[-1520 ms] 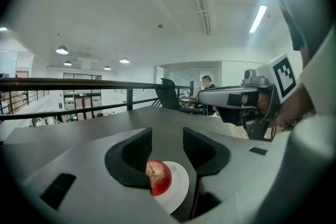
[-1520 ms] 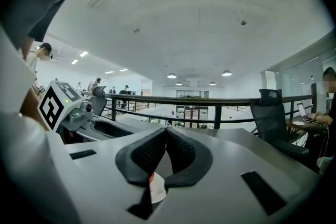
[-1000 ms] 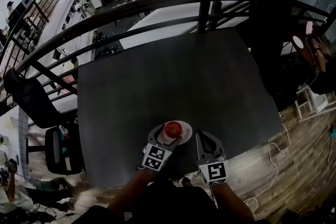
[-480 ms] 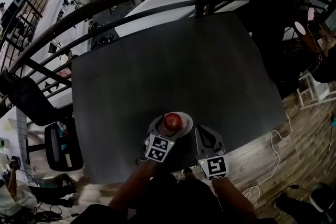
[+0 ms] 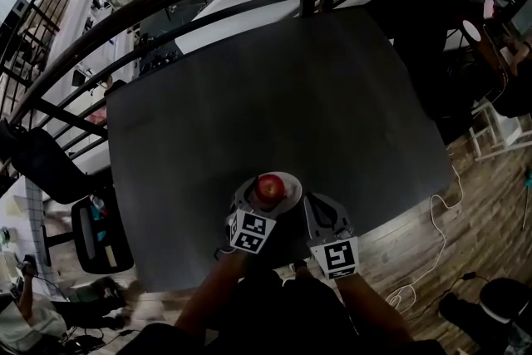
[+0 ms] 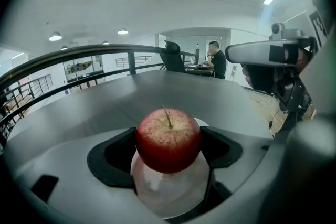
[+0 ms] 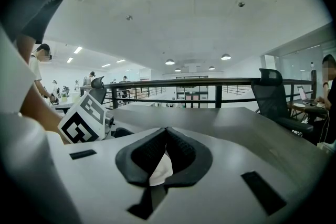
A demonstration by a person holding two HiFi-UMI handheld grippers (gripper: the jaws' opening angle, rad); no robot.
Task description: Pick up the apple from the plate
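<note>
On the plate: the apple [image 5: 269,187] sits upright, stem up, on a small white plate [image 5: 293,194] at the near edge of the dark desk [image 5: 274,87].
Left gripper [image 5: 259,202]: its fingers have just been opening and stand spread wide, one on each side of the apple. As far as the views show, you are not pinching it yet.
Right gripper [image 5: 322,208]: fingers pressed together on nothing, just beside the plate.
Handling: probably firm and fairly heavy for its size, with smooth waxy skin that can slip or bruise. The plate looks light and may slide.
Where to hold: across the widest part at mid-height, pads on opposite sides. Squeeze gently and lift straight up.
Writing: none readable, only black-and-white square markers [image 5: 252,230] on the grippers' cubes.
</note>
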